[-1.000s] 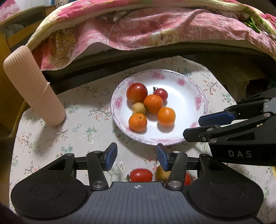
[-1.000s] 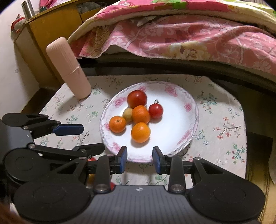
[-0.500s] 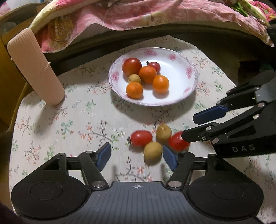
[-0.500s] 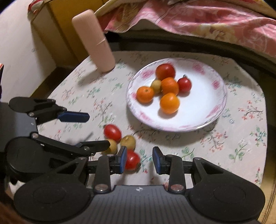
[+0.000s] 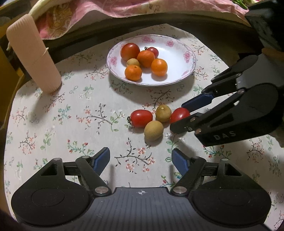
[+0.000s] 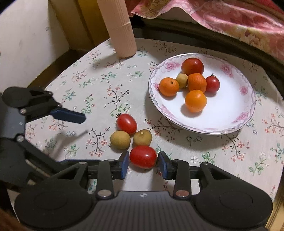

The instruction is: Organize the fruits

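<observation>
A flowered white plate (image 5: 184, 53) holds several fruits: oranges, tomatoes and a small brown longan. Loose on the floral tablecloth lie two red tomatoes and two brown longans. The nearer-left tomato (image 5: 141, 118) and both longans (image 5: 153, 130) lie free. My right gripper (image 6: 143, 164) straddles the other tomato (image 6: 143, 156); its jaws are opening and the pads stand just off the skin. My left gripper (image 5: 141, 158) hovers short of the cluster, its jaws opening with nothing between them.
A ribbed pink cylinder (image 5: 33, 60) stands upright at the table's back left. Pink flowered bedding (image 5: 142, 7) hangs beyond the table's dark far edge. A yellow wooden cabinet (image 6: 85, 26) stands to the left, beyond the table's rounded edges.
Both grippers drew back from the plate and sank toward the loose fruits, which came into full view. Both sets of jaws widened. The right one now brackets a tomato.
</observation>
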